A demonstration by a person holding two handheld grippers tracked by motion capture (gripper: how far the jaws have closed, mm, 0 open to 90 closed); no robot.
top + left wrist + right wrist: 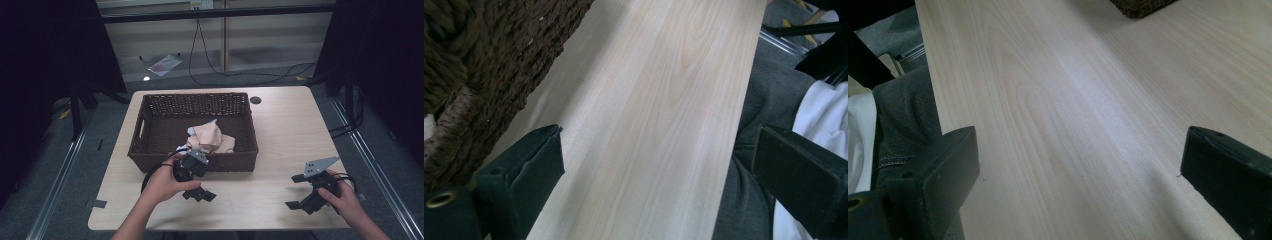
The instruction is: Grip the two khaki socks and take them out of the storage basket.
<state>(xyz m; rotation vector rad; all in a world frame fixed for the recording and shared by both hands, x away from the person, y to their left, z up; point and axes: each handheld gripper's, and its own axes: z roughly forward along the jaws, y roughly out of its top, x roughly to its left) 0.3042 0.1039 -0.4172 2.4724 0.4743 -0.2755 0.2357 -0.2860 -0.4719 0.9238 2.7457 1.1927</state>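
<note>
one pile of cloth [212,136] lies in the basket [145,125] at the table's [290,130] middle, soft, light and floppy by the look; pinch a raised fold. two grippers: left gripper [199,192] near the basket's front, right gripper [296,191] well apart, both wide and empty.

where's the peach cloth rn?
High view: the peach cloth lies inside the brown wicker basket, toward its near wall, just beyond the left gripper held over the table.
</note>
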